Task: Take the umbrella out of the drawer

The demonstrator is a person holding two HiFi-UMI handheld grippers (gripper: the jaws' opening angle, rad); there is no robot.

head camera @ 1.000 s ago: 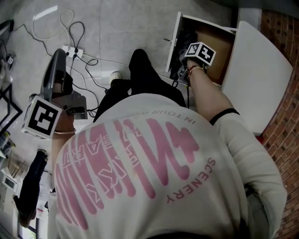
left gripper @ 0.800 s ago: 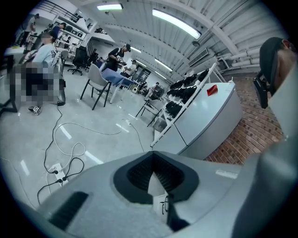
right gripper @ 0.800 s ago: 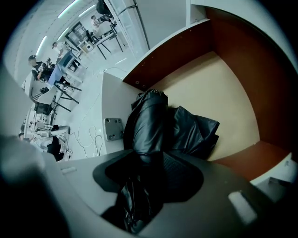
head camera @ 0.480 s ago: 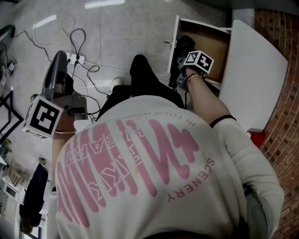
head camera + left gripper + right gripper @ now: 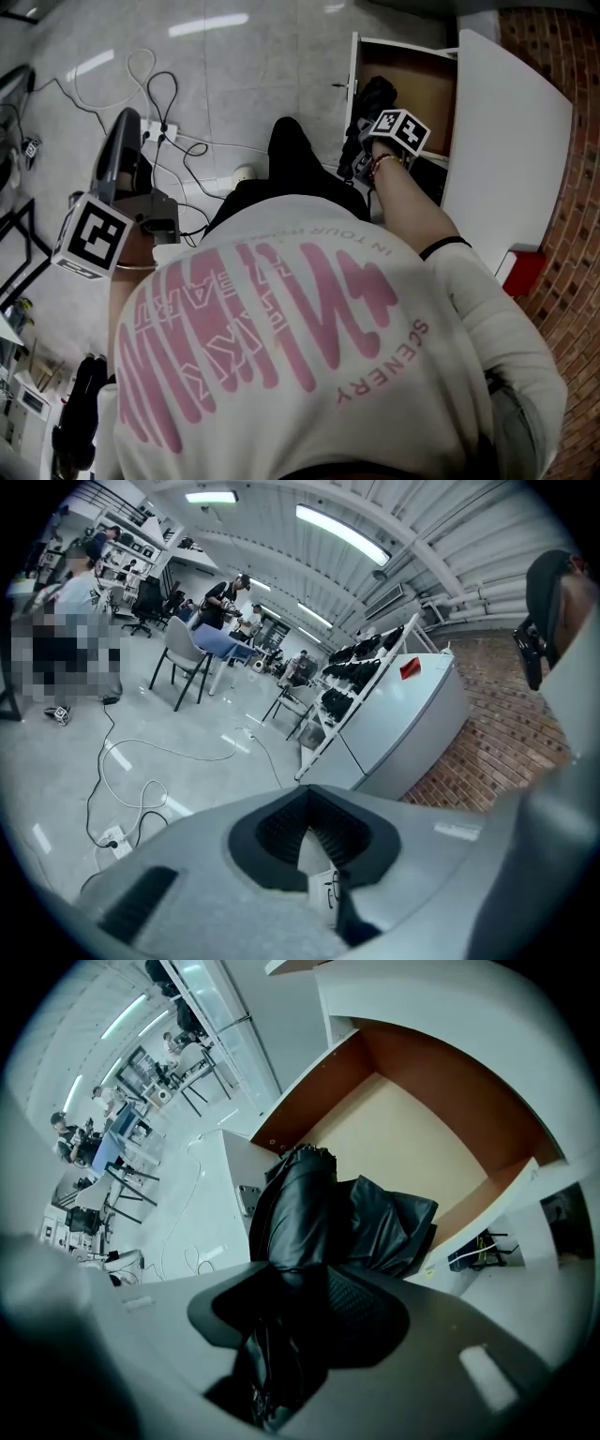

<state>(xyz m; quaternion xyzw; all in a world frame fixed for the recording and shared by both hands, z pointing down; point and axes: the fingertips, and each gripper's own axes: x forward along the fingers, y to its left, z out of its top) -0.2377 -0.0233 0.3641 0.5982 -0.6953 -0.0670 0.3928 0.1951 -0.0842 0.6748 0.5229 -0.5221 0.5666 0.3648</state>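
Note:
A black folded umbrella (image 5: 305,1208) hangs above the open drawer (image 5: 412,1138), whose tan bottom shows bare below it. My right gripper (image 5: 300,1321) points steeply down and is shut on the umbrella's lower part. In the head view the umbrella (image 5: 371,101) rises beside the drawer's (image 5: 417,80) front edge, with the right gripper (image 5: 364,142) under its marker cube. My left gripper (image 5: 117,155) is held out over the floor at the left. Its jaws (image 5: 314,841) stand apart with nothing between them.
The white cabinet top (image 5: 506,150) lies right of the drawer, with a brick wall (image 5: 567,234) and a red object (image 5: 525,272) beyond. Cables and a power strip (image 5: 155,127) lie on the grey floor. Chairs and people (image 5: 202,630) are far off.
The right gripper has lifted the umbrella a little higher out of the drawer. The left gripper has risen slightly. The head camera has shifted.

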